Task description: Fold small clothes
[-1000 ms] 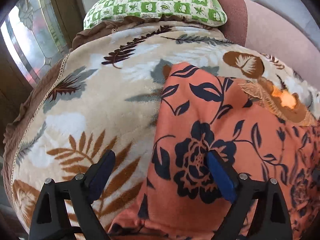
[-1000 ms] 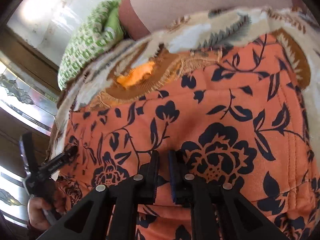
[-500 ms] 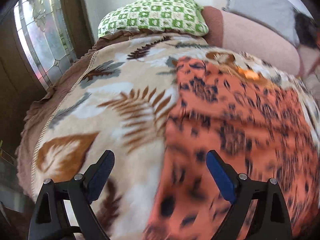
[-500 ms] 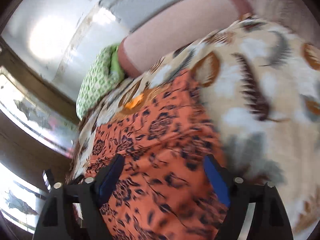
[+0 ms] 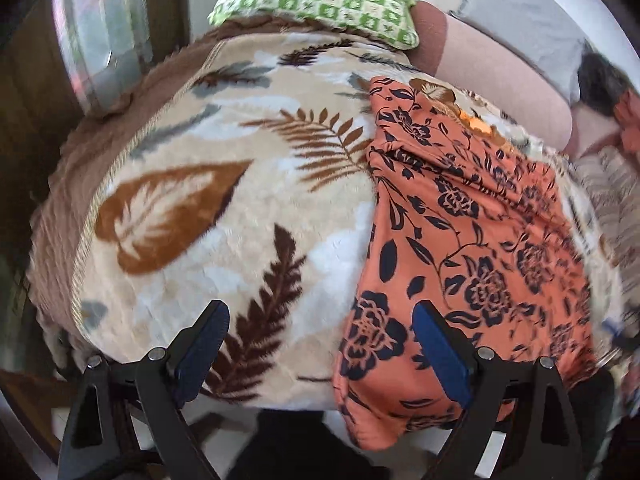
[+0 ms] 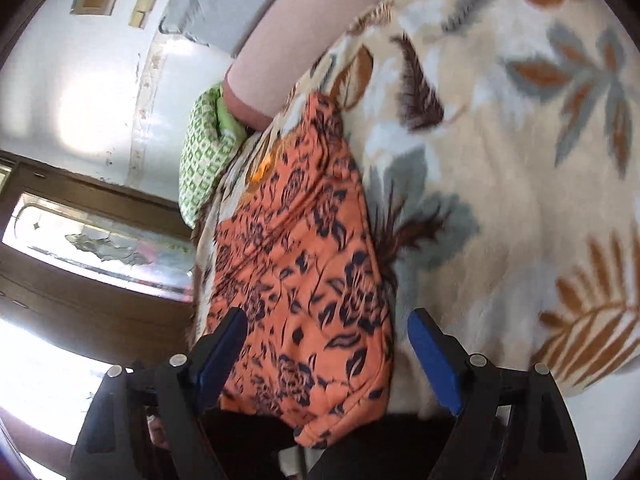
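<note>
An orange garment with a dark floral print [image 5: 460,248] lies folded into a long strip on a leaf-patterned blanket [image 5: 224,208]; its near end hangs over the blanket's front edge. In the left wrist view my left gripper [image 5: 320,328] is open above the garment's left border, nothing between its blue pads. The right wrist view shows the same garment [image 6: 304,280] running away from me. There my right gripper [image 6: 328,336] stands open over the garment's near end, pads apart from the cloth.
A green checked pillow [image 5: 320,0] lies at the head of the blanket, a pink bolster [image 5: 500,68] and a grey cushion [image 5: 520,12] behind it. A wood-framed glass door [image 6: 100,248] stands beside the bed. Dark floor shows below the blanket's edge.
My right gripper has opened and let go of the garment. Both grippers have drawn back toward the blanket's near edge, so more of the bed and the garment shows.
</note>
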Available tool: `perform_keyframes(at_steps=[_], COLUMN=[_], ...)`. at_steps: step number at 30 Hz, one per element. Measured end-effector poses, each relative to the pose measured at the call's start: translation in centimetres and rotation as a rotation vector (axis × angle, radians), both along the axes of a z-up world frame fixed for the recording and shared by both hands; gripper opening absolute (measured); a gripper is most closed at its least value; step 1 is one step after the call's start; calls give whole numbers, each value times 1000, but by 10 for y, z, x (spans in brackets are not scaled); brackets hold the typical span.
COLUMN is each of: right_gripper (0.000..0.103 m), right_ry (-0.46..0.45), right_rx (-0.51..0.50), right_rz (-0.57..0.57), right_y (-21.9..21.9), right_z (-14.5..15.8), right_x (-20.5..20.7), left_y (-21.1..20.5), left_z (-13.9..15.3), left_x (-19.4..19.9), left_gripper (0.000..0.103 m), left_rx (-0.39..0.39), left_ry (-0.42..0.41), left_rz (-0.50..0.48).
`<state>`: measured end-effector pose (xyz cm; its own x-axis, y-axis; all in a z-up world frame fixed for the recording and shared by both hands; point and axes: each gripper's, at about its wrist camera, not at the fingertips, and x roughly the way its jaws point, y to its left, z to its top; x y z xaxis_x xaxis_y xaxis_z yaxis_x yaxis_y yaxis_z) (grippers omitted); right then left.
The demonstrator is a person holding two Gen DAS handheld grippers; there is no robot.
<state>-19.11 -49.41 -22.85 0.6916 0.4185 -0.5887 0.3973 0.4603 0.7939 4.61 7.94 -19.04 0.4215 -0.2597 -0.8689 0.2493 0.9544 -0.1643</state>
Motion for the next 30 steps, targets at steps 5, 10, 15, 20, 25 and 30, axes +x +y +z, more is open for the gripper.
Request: perform_keyframes(at_steps=[5,10,15,20,25,30], right_gripper=[82,78,67,59,37,32], right_ry=[99,176,298,383,475,493], right_rx=[45,80,122,64,-36,-47], right_rz=[78,176,240,298,364,371], right_y=[17,38,60,76,82,83], right_z=[-19,-31,-56,-62,-59,-58], right_x=[5,9,19,38,47,50], left_y=[4,5,4,-10,-22,-27], left_z=[-8,-29,-46,-64,-86,-96], left_x=[0,0,0,-16,-28,-30], left_gripper=[92,79,74,74,74,51], left_rx=[-7,22,25,21,65,111], left_ry=[41,115,183,281,348,365], left_rz=[24,-2,-37,-140,-177,-157])
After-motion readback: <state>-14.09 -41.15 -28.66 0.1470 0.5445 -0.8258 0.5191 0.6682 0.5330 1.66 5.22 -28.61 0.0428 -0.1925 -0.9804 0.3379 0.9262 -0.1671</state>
